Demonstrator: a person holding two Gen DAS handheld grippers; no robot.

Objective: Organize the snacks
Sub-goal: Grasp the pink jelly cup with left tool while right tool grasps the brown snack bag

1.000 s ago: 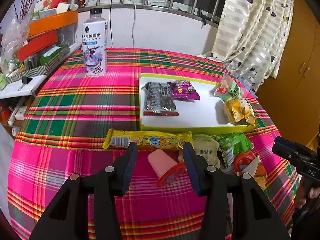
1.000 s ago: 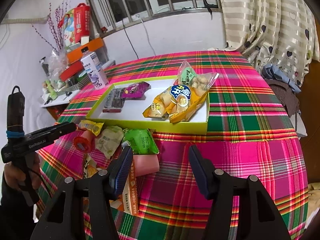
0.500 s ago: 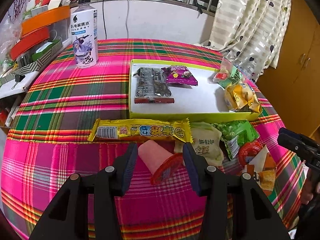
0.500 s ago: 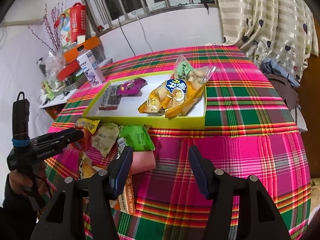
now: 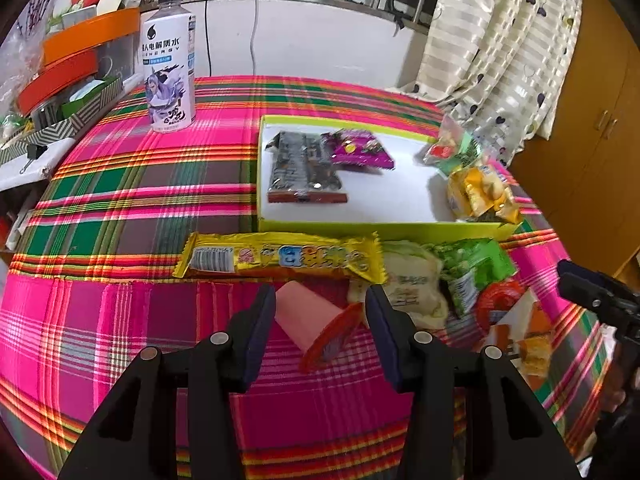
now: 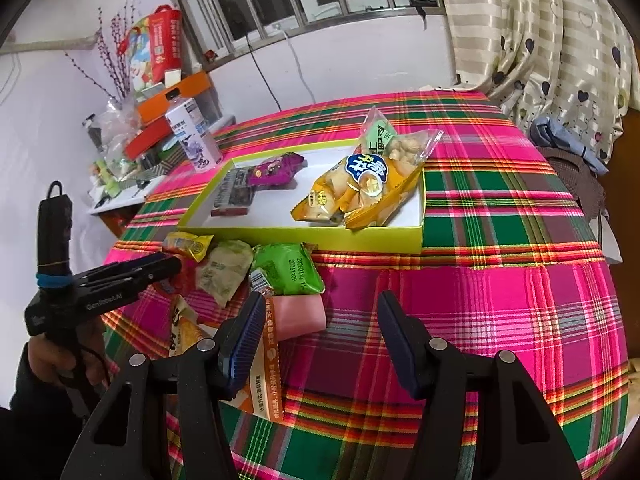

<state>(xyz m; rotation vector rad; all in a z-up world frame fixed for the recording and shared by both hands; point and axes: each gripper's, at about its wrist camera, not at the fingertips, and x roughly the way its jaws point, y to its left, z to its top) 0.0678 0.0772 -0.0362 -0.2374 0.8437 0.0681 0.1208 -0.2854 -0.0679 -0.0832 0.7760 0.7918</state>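
left wrist: four snack packets in tray.

At four o'clock, the orange packet blurs; the right gripper is cut by the edge.

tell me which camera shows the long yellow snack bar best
The left wrist view. The long yellow snack bar lies fully in sight there, crosswise on the cloth in front of the green tray. In the right wrist view only one end shows, the rest hidden behind the left claw.
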